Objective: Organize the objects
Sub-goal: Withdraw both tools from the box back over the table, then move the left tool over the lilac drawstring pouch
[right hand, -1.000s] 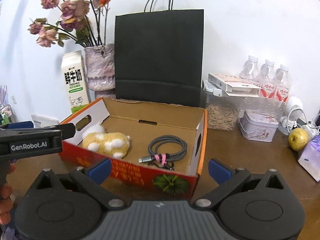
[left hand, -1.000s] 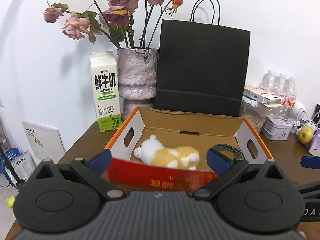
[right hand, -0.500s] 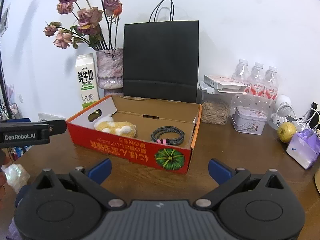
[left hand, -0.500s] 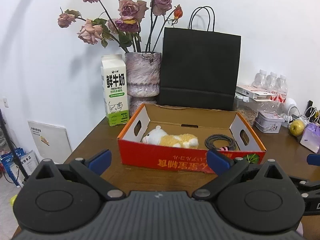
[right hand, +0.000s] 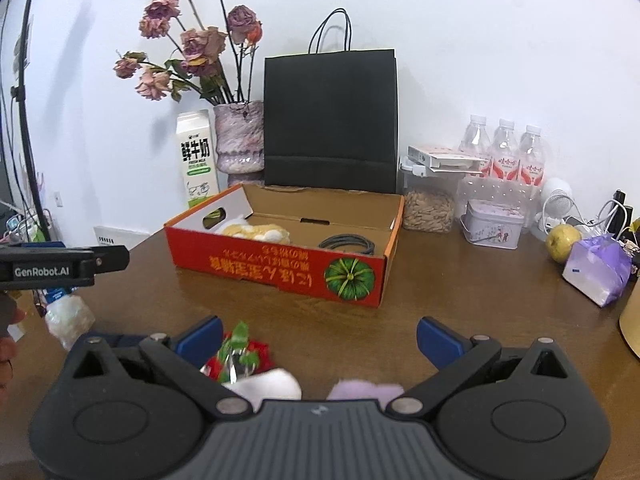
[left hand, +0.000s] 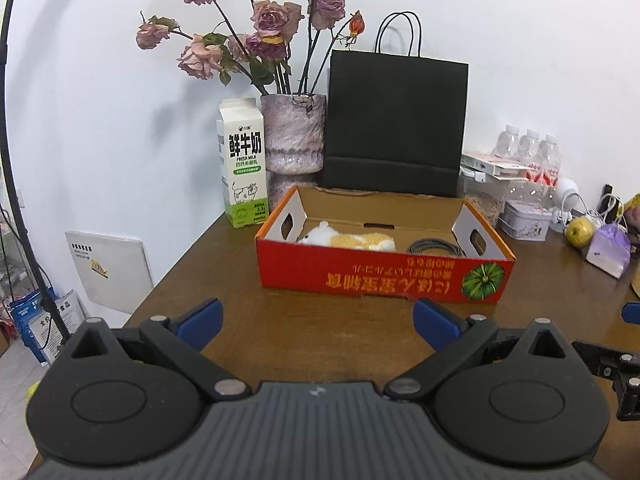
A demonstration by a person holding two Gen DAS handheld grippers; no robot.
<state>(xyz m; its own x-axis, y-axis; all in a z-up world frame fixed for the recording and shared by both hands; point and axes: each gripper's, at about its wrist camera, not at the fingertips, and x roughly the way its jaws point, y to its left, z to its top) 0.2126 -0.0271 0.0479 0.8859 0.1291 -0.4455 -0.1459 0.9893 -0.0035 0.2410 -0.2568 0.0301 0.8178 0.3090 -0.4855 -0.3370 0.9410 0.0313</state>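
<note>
Both my grippers, left [left hand: 316, 314] and right [right hand: 319, 330], gape empty before the box [left hand: 376, 276]; a toy [right hand: 240, 356], perhaps, lies under my right.

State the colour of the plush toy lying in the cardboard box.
The plush toy is yellow-tan with white patches, clearest in the left wrist view.

Brown wooden counter [right hand: 460, 300] fills my lower frame. At centre sits the red cardboard box [right hand: 280, 268], open-topped. Behind it, against the wall: milk carton [right hand: 197, 156], mottled pink vase [right hand: 239, 142], black paper bag [right hand: 331, 120]. Right of the bag I note a clear jar of seeds [right hand: 428, 208], a small tin [right hand: 492, 226], water bottles [right hand: 506, 152]. Far right: yellow-green apple [right hand: 562, 242], purple tissue pack [right hand: 598, 270]. Bottom centre, near edge: red-and-green item [right hand: 240, 354], white fluffy piece [right hand: 272, 386], lilac fluffy piece [right hand: 366, 390].
</note>
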